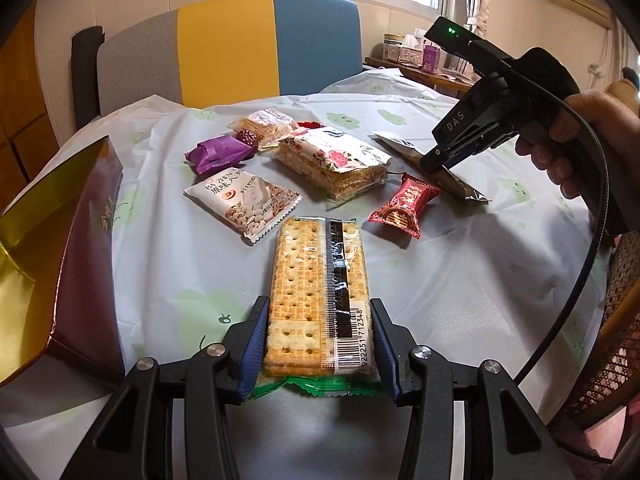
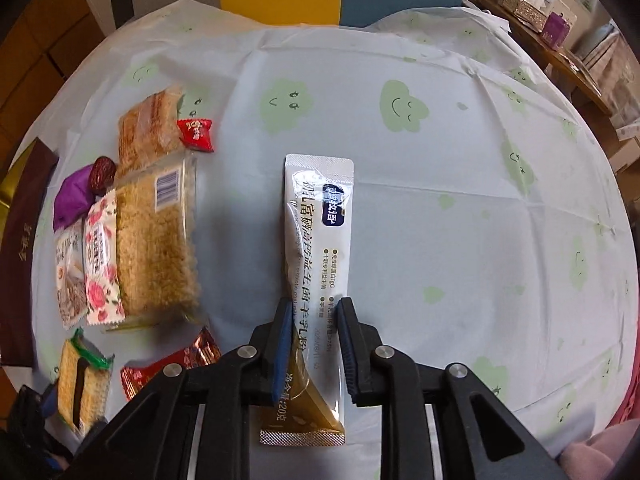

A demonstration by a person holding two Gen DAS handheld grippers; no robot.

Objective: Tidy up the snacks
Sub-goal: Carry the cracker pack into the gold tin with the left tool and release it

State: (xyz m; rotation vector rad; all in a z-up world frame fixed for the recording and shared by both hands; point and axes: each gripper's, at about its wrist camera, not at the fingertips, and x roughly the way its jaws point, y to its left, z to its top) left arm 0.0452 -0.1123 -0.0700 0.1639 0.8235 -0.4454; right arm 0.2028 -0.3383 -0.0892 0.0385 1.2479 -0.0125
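My left gripper (image 1: 318, 312) is shut on a clear pack of crackers (image 1: 316, 284), its blue pads pressing both long sides. The pack also shows at the lower left of the right wrist view (image 2: 82, 384). My right gripper (image 2: 314, 308) stands around a white and gold powder sachet (image 2: 316, 248) lying flat on the tablecloth. Its jaws are close to the sachet's sides, and I cannot tell whether they press it. In the left wrist view the right gripper (image 1: 436, 162) points down at the sachet (image 1: 452, 180).
A gold-lined maroon bag (image 1: 52, 256) stands open at the left. Loose snacks lie mid-table: a rose-print wafer pack (image 1: 332, 162), a white bean packet (image 1: 244, 204), a purple wrapper (image 1: 218, 152), a red candy (image 1: 404, 210). A colourful chair (image 1: 240, 52) stands behind the round table.
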